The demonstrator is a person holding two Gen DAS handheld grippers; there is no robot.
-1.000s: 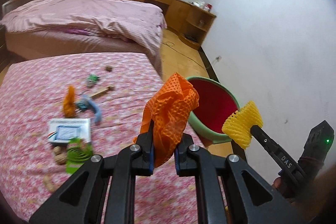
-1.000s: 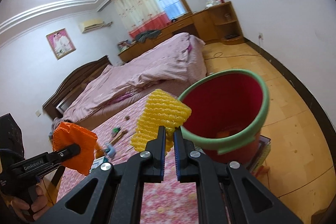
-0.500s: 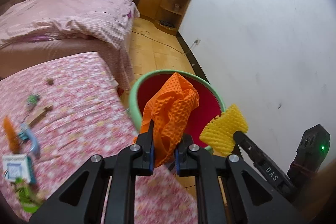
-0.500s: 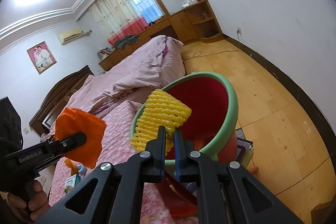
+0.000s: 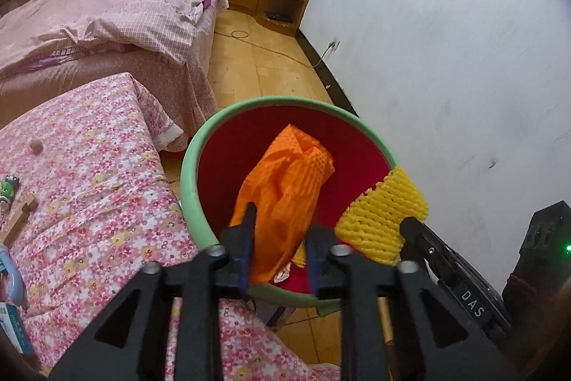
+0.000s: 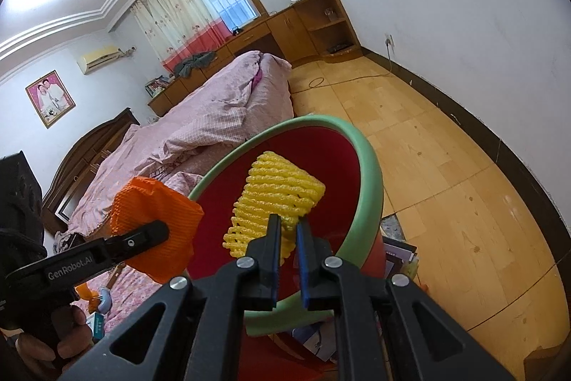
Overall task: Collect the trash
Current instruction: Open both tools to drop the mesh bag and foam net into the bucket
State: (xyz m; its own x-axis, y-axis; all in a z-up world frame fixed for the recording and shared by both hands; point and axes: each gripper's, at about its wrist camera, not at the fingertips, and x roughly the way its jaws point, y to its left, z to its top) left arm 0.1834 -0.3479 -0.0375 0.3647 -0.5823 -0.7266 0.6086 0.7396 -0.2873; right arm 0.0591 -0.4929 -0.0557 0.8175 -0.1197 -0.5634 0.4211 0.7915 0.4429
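**Both nets over the bin**

Your left tool [image 5: 280,240] has just been opening, its pads now loose around the orange net [image 5: 285,188]. Your right tool [image 6: 287,238] stays clenched on the yellow net [image 6: 274,193]. The red bin [image 5: 185,166] hides its bottom behind both nets.

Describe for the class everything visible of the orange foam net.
The orange foam net is a soft, waffle-textured mesh sleeve, crumpled and folded. It stands upright between the left tongs, whose jaws have just been opening; it leans on one blue pad, clear of the other. It hangs over the mouth of the red bin, beside the yellow net.
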